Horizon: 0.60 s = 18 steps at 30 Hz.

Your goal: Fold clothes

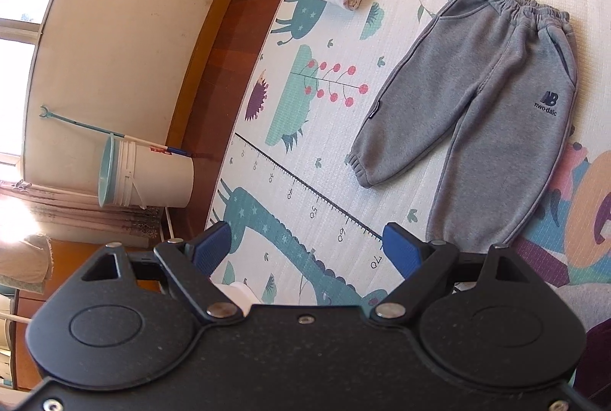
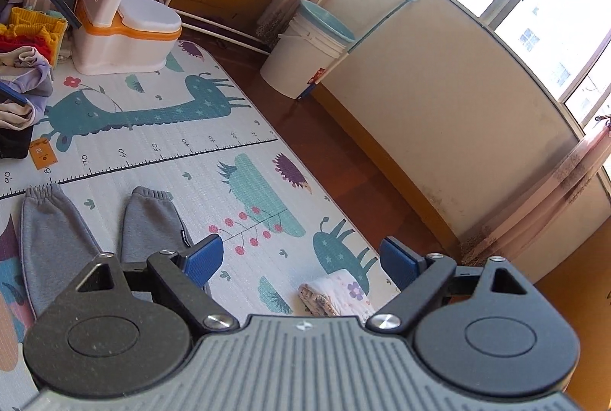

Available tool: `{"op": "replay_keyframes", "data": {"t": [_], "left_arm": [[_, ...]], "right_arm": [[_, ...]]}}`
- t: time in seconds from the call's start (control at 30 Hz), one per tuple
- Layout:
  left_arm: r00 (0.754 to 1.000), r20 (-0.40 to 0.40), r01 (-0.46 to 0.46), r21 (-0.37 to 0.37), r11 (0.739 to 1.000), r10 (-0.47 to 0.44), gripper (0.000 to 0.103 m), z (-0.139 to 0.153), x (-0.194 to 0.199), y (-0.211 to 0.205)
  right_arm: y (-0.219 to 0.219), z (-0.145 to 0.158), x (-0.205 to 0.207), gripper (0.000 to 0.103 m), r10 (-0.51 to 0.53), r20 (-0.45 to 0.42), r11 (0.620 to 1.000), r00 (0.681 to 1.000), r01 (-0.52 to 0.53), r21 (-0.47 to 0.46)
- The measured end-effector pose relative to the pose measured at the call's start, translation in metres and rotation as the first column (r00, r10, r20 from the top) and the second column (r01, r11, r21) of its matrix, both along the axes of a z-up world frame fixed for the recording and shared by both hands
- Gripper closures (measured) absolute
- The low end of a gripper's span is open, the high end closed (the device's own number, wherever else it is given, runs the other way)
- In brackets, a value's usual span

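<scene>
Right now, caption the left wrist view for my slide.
Open left claw above the mat; grey pants lie flat, unfolded.

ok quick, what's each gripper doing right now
left gripper: open, holding nothing, above the mat near the grey pants.
right gripper: open, holding nothing.

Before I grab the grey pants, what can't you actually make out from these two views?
- Grey pants: left wrist view, the nearer leg's cuff is hidden behind the left gripper; right wrist view, the waistband is hidden behind the right gripper.
- Folded floral cloth: right wrist view, near edge hidden by the gripper body.
- Clothes pile: cut off by the left edge.
</scene>
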<state>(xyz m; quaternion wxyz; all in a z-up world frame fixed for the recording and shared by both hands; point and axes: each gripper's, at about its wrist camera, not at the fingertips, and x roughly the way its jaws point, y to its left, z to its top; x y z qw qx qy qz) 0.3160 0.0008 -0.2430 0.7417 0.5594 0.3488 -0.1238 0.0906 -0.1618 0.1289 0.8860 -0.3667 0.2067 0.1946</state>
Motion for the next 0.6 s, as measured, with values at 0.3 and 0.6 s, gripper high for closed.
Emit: {"op": "replay_keyframes", "data": {"t": [0.3, 0.6], "left_arm": [[0.988, -0.135, 0.077, -0.006, 0.997, -0.077, 0.016, -0.024, -0.012, -0.018], [0.968, -0.234, 0.078, -0.050, 0.996, -0.087, 0.016, -0.041, 0.011, -0.033]], "right_arm": [[-0.040, 0.015, -0.006, 0.013, -0.127, 0.038, 0.991, 0.991, 0.125, 0.038], [-0.095, 0.030, -0.020, 0.009, -0.309, 0.057, 0.945, 0.949, 0.299, 0.136]]}}
